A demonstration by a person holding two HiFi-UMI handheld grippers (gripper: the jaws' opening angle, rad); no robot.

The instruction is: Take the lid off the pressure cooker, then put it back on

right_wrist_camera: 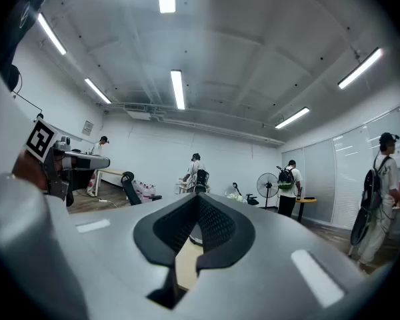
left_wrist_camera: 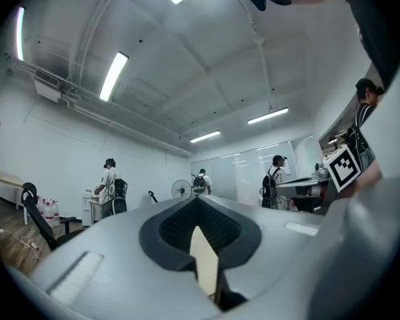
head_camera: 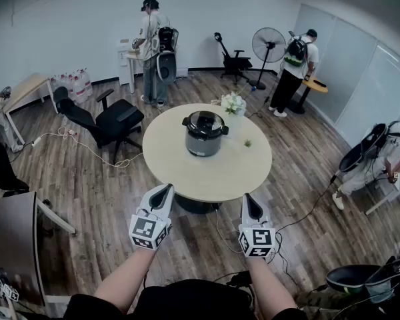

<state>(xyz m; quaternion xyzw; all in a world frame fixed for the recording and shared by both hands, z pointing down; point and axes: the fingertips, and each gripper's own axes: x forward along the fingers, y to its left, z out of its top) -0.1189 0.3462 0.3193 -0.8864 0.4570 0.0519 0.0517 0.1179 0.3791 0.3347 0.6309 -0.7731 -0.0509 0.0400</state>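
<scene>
Lid [head_camera: 205, 121] sits closed on the cooker [head_camera: 204, 141], which stands near the middle of the round surface [head_camera: 177, 169], well ahead of us and apart from both grippers. On our left, the left gripper [head_camera: 165, 191] hangs by the surface's near edge, its jaws pressed together on nothing. On our right, the right gripper [head_camera: 251, 200] does likewise, jaws together and empty. We judge the lid to be stiff, fairly heavy and smooth, so a pinch on its rounded rim would likely slip. Its top is too small for us to read from here, but any raised handle at the centre looks the better hold, with the other jaws steadying one of the cooker's side handles [head_camera: 186, 121]. Such a lid probably needs a twist before it lifts, and careful lining-up to seat again.
</scene>
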